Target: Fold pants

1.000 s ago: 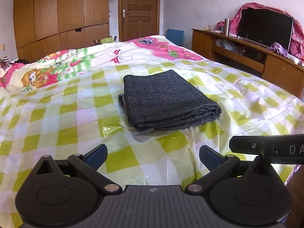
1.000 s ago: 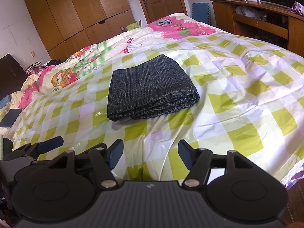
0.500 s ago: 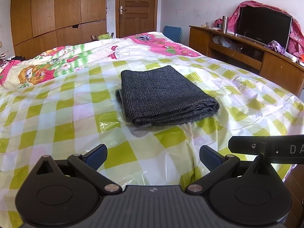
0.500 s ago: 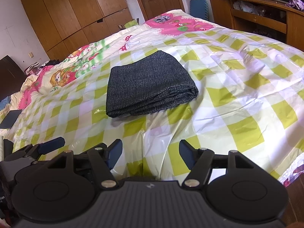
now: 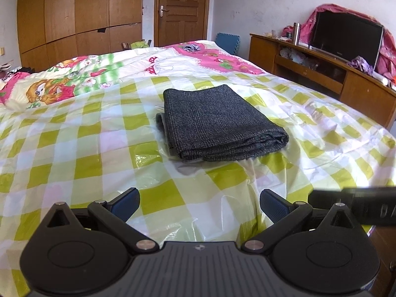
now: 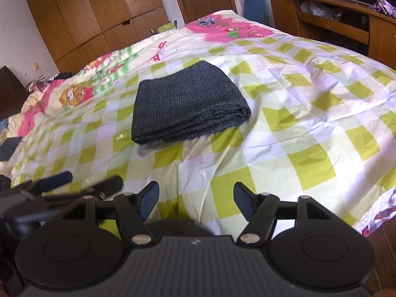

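Left wrist view puts the pants [image 5: 217, 121] straight ahead of the left gripper [image 5: 199, 204], well apart from it, folded into a thick dark rectangle on the bed [image 5: 74, 153]; its long axis runs away from the camera, folded edge on the right; the jaws stand spread, holding nothing. Right wrist view shows the right gripper [image 6: 196, 201] also spread and empty; the pants [image 6: 185, 104] lie ahead, slightly left; neither looks clearly nearer; folding appears finished.

Checked bedcover [image 5: 74, 148], wardrobe [image 5: 74, 12], television [image 5: 346, 37], door [image 5: 183, 10]
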{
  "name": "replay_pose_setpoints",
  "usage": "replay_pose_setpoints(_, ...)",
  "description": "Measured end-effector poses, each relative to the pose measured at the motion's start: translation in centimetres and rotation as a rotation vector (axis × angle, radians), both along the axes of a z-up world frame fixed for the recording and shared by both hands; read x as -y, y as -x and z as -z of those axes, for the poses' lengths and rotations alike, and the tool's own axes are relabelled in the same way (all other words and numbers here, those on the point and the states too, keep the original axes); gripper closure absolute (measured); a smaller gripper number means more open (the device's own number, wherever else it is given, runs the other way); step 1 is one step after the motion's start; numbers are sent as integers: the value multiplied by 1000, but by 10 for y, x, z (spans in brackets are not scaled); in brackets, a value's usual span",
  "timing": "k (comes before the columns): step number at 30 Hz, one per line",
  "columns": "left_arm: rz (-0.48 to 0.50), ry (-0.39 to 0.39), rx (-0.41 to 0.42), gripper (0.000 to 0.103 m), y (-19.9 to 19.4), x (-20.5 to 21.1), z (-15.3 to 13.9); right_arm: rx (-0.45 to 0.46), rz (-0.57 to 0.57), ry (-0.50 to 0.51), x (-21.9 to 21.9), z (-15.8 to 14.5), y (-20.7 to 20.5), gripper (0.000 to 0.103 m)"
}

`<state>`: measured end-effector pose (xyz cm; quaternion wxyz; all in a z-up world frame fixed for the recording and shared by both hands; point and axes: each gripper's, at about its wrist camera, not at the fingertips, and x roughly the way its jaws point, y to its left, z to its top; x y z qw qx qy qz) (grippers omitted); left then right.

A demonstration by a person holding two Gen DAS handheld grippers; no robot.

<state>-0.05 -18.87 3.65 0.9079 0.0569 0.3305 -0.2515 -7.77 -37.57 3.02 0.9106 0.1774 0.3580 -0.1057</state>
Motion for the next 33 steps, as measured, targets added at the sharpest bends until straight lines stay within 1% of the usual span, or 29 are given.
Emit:
replay_pose_setpoints(8,13,-11,-3,0,6,-2,1,-7,2,-10,-3,2,4,35)
replay_pose_setpoints(33,8,-33,-11,0,14,-6,-2,-17,-10,-15,-9,2,12,35)
